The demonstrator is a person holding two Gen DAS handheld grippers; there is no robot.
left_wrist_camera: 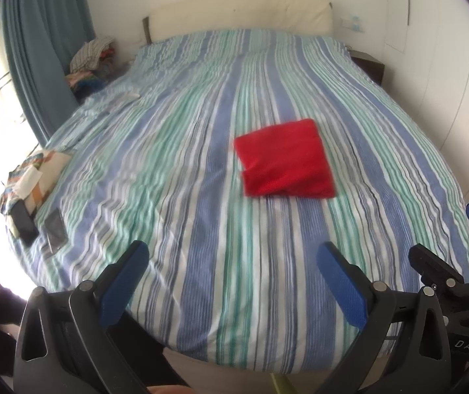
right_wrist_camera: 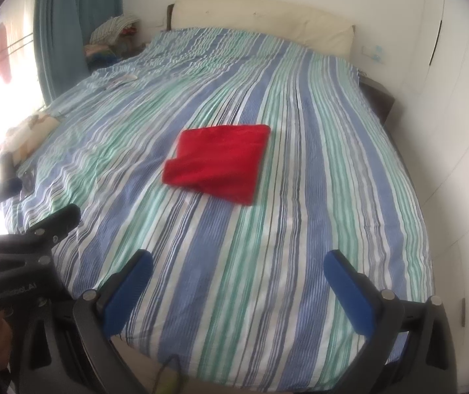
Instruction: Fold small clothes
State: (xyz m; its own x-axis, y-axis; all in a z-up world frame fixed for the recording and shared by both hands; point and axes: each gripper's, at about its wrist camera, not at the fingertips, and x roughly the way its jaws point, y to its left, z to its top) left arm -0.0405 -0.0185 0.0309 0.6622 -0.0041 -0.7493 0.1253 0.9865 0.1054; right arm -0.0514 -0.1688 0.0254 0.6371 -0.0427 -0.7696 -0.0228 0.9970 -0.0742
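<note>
A wide bed [left_wrist_camera: 201,164] fills both views, covered by a sheet striped in blue, green and white, lightly wrinkled. A cream headboard [left_wrist_camera: 237,13] stands against a white wall, a blue-green curtain [left_wrist_camera: 44,32] hangs at the left by a bright window, and a heap of clothes [left_wrist_camera: 93,55] sits beside the bed's far left corner. White cupboard doors [right_wrist_camera: 457,98] run along the right side.

The folded red cloth [left_wrist_camera: 283,161] lies flat on the sheet near the middle of the bed, well apart from both grippers, its near edge slightly rumpled.

The left gripper [left_wrist_camera: 232,279] hovers over the foot of the bed with its 2 blue-padded fingers spread wide and nothing between them. The right gripper [right_wrist_camera: 237,287] is held the same way, fingers wide and empty.

The left wrist view alone shows clearly a patterned cloth [left_wrist_camera: 34,177] at the bed's left edge, with 2 dark flat devices [left_wrist_camera: 39,225] lying by it; in the right wrist view that corner is washed out by glare. The right wrist view shows more of the cupboard doors.
</note>
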